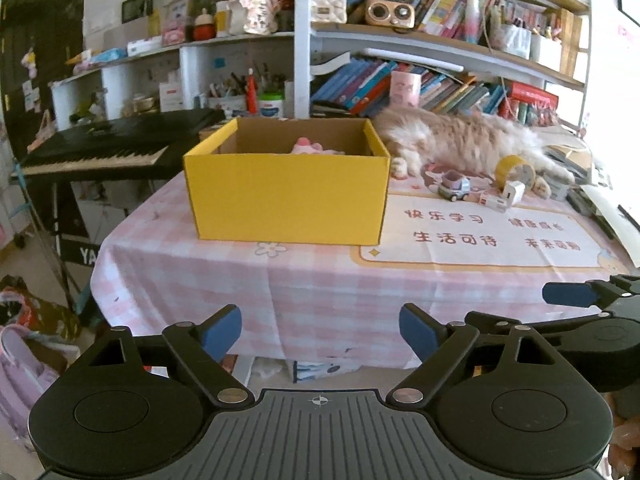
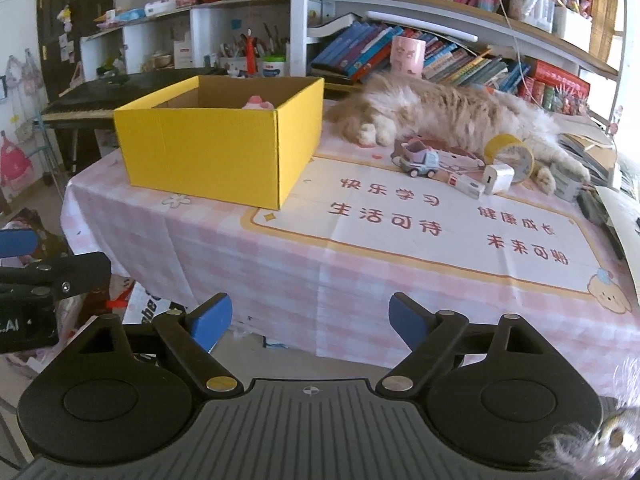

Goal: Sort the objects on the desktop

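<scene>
An open yellow cardboard box [image 1: 288,196] [image 2: 216,152] stands on the pink checked tablecloth, with a pink plush toy [image 1: 308,147] [image 2: 258,103] inside. To its right lie a small toy car [image 1: 454,187] [image 2: 420,160], a roll of yellow tape [image 1: 516,170] [image 2: 510,152], a white charger [image 1: 512,192] [image 2: 498,178] and a small white box [image 1: 493,202] [image 2: 466,185]. My left gripper [image 1: 320,332] is open and empty, held off the table's near edge. My right gripper [image 2: 310,320] is open and empty, also short of the table edge.
A fluffy cat [image 1: 460,140] [image 2: 440,112] lies along the back of the table behind the small objects. Bookshelves [image 1: 440,80] stand behind it. A keyboard piano [image 1: 104,152] stands at the left. Papers [image 2: 624,208] lie at the table's right edge.
</scene>
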Demonstrator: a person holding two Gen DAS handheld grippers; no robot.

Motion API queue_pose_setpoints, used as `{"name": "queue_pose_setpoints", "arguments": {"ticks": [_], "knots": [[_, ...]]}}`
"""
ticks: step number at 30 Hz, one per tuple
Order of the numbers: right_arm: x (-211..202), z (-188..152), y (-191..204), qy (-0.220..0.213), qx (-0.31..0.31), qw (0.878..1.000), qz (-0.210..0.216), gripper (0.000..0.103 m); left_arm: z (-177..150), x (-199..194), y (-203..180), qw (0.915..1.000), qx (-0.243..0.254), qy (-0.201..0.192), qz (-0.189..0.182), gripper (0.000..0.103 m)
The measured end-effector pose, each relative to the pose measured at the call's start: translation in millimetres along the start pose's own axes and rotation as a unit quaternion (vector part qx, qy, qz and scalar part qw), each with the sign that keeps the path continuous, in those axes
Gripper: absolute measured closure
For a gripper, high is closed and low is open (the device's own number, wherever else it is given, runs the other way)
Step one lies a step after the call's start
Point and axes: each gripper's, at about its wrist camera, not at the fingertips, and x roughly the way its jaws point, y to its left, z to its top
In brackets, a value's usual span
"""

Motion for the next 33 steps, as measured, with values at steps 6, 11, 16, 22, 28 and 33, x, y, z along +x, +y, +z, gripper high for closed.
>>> {"name": "queue_pose_setpoints", "arguments": {"ticks": [6,11,16,22,28,33], "knots": [[0,-3,-2,0.007,-0.003,1.0,-0.004,0.018,1,7,-4,0.9999,0.003,0.01,-0.012,0.014],[1,-6,-11,0.015,0.008,1.0,-0.019,0.018,3,12,-11,0.9995,0.012,0.014,-0.026,0.014],[2,-7,-20,0.019,0.021,0.999,-0.035,0.018,5,18,-20,0.9987,0.025,0.015,-0.041,0.014],[3,-7,-29,0.021,0.029,0.998,-0.049,0.018,12,26,-30,0.998,0.03,0.013,-0.055,0.014],[3,-5,-45,0.02,0.04,0.996,-0.074,0.017,19,38,-47,0.9957,0.046,0.013,-0.079,0.014],[4,-4,-59,0.021,0.05,0.994,-0.092,0.017,25,48,-58,0.9939,0.054,0.014,-0.095,0.014]]}}
